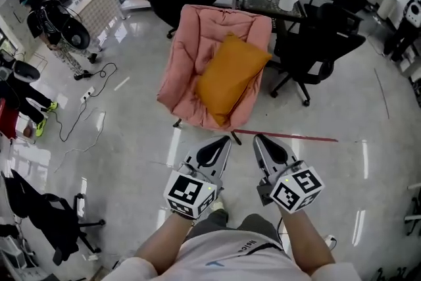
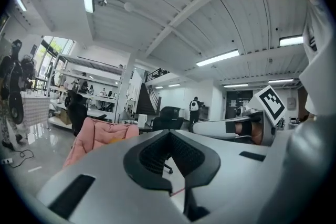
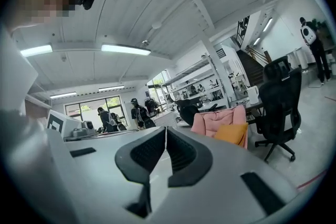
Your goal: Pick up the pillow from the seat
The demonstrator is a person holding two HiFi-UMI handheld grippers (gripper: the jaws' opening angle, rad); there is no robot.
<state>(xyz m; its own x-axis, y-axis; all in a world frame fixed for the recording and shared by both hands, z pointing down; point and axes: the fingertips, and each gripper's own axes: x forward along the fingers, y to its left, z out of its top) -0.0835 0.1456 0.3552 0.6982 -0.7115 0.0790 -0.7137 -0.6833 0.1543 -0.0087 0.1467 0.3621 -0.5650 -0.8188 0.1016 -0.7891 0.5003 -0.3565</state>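
A glossy grey floor (image 1: 131, 161) carries a pink seat (image 1: 187, 56), and an orange pillow (image 1: 230, 79) lies tilted on it. A black office chair (image 1: 319, 52) stands right of the seat. A cable (image 1: 69, 125) lies left of it, and a red tape line (image 1: 296, 137) runs just in front.

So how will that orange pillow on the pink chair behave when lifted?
The orange pillow looks plump and soft, so it'll probably sag around a pinch. Likely light for its size. It lies loose on the pink chair, so it should lift free.
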